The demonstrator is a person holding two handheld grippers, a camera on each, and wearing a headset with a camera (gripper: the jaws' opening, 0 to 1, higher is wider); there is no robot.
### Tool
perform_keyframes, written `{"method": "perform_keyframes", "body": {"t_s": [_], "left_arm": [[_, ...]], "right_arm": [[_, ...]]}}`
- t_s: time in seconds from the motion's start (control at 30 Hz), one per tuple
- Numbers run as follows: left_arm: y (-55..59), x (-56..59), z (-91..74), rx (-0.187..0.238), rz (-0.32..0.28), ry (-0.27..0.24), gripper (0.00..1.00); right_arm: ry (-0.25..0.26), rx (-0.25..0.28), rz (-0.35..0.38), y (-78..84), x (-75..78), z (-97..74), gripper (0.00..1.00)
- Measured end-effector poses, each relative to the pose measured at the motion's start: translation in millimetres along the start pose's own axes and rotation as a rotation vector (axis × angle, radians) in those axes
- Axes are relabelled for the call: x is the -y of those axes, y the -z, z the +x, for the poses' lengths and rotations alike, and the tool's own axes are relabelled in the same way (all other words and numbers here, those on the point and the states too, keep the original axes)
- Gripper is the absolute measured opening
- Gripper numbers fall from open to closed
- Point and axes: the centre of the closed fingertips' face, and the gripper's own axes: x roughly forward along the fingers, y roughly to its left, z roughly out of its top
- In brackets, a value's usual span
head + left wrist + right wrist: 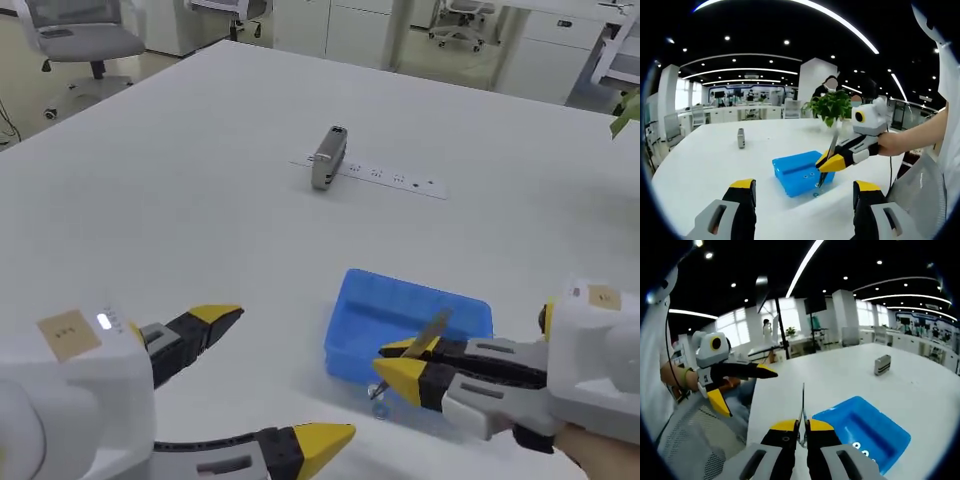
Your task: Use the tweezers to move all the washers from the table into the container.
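We see right gripper (801, 426) jaws pinched on upright tweezers (803, 402) | blue container (840, 416) just right of them on white table (840, 375), washers (858, 445) inside | left gripper (751, 393) at left, jaws spread

**Other things on and by the bench**

A small grey metal box (329, 157) stands upright on the big white bench (150, 220). It is at one end of a flat white strip with tiny holes (395, 179). A grey office chair (80, 35) sits past the far edge. A leafy green plant (830, 106) is near.
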Motion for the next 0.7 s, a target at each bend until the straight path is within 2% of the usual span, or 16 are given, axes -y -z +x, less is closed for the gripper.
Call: {"method": "perform_keyframes", "body": {"t_s": [0.1,0.2,0.43,0.7], "left_arm": [[-0.4,0.5,0.0,0.000,-0.003,0.001,0.80],[-1.3,0.8,0.0,0.002,-0.003,-0.001,0.80],[-0.9,-0.5,-0.4,0.001,-0.005,-0.005,0.80],[-1.0,0.2,-0.1,0.000,-0.005,-0.004,0.80]], "right_arm": [[0.009,0.053,0.047,-12.7,7.7,-0.2,0.03],[0.018,0.082,0.076,-19.9,15.9,-0.6,0.03],[0.065,0.079,0.096,-22.4,37.1,1.7,0.03],[0.121,0.048,0.145,-11.1,63.2,7.9,0.03]]}}
